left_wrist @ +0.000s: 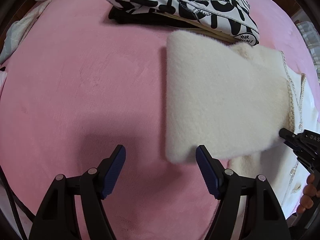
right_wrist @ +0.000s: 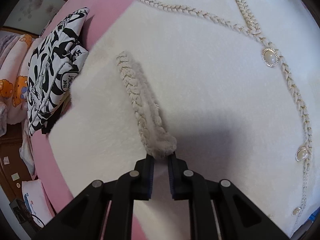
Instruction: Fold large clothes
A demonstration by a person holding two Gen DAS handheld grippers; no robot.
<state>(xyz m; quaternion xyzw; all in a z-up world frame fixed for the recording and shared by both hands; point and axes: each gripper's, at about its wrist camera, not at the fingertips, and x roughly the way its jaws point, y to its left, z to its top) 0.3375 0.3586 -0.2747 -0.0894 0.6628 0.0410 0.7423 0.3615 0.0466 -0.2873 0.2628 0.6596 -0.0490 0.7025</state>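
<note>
A fluffy cream cardigan (left_wrist: 220,100) with braided trim and pearl buttons lies on the pink bed, its sleeve folded across the body. My left gripper (left_wrist: 161,158) is open and empty, low over the bed just left of the sleeve's near corner. My right gripper (right_wrist: 161,157) is shut on the sleeve's braided cuff (right_wrist: 160,144), over the cardigan's front (right_wrist: 220,90). The right gripper also shows in the left wrist view (left_wrist: 288,137) at the cardigan's right side.
A folded black-and-white printed garment (left_wrist: 180,2) lies on dark clothes at the far side of the pink bed (left_wrist: 80,80); it also shows in the right wrist view (right_wrist: 52,70). Pillows and bedding (right_wrist: 14,70) lie beyond the bed's edge.
</note>
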